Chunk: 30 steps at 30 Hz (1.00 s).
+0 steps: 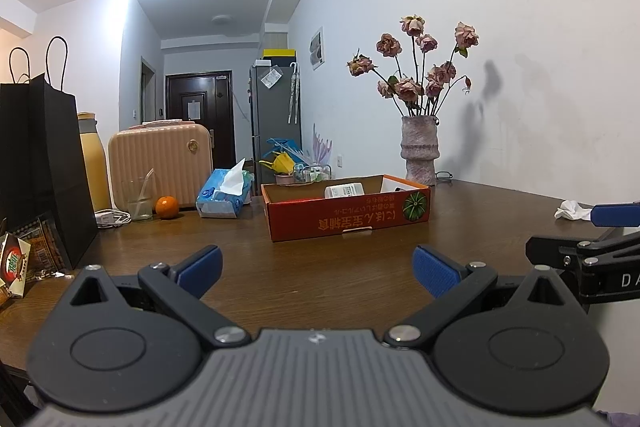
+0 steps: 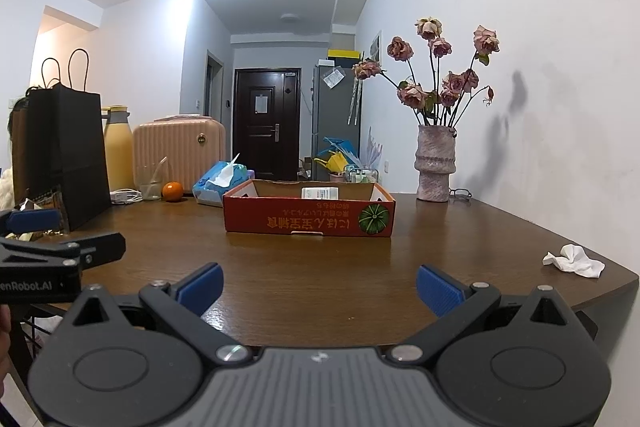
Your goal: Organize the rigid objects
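1. Brown wood of the table (image 2: 320, 267) fills the gap between the blue pads of both tongs; the left gripper (image 1: 318, 271) and right gripper (image 2: 320, 285) each stand spread wide, holding nothing.
2. Straight ahead of both, well apart from the pads, sits the orange cardboard box (image 2: 308, 219).
3. Its near wall hides most of the inside; only the top of a white packet (image 2: 319, 192) shows, its print too small to read.
4. A crumpled white tissue (image 2: 574, 259) lies right of the right tongs.
5. Left of the left tongs, a black paper bag (image 1: 44, 163) partly covers snack packets (image 1: 24, 259), cut off by the edge.
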{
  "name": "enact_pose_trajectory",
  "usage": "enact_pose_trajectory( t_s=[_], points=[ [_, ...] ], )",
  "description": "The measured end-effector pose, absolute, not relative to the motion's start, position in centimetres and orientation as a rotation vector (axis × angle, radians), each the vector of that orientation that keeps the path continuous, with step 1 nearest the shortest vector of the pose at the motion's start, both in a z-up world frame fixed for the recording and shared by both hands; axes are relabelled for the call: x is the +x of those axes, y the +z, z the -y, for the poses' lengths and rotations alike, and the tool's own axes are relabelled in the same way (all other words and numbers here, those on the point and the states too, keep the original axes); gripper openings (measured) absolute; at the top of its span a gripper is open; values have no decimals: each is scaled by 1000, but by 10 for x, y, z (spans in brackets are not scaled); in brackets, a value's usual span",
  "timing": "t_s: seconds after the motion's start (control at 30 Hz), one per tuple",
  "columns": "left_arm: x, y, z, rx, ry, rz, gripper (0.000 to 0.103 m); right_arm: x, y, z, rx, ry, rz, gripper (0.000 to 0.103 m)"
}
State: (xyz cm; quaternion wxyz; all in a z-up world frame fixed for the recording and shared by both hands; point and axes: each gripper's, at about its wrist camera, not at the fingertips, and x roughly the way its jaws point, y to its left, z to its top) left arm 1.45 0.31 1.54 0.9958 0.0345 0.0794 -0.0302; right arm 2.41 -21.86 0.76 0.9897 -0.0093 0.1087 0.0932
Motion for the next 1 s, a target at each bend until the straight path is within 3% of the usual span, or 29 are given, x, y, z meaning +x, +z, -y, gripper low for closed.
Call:
enact_pose_trajectory(
  t_s=[1.0],
  points=[
    [13,14,-2,71,-77,-172,103,26,5,219,-21,186,-224,103]
  ],
)
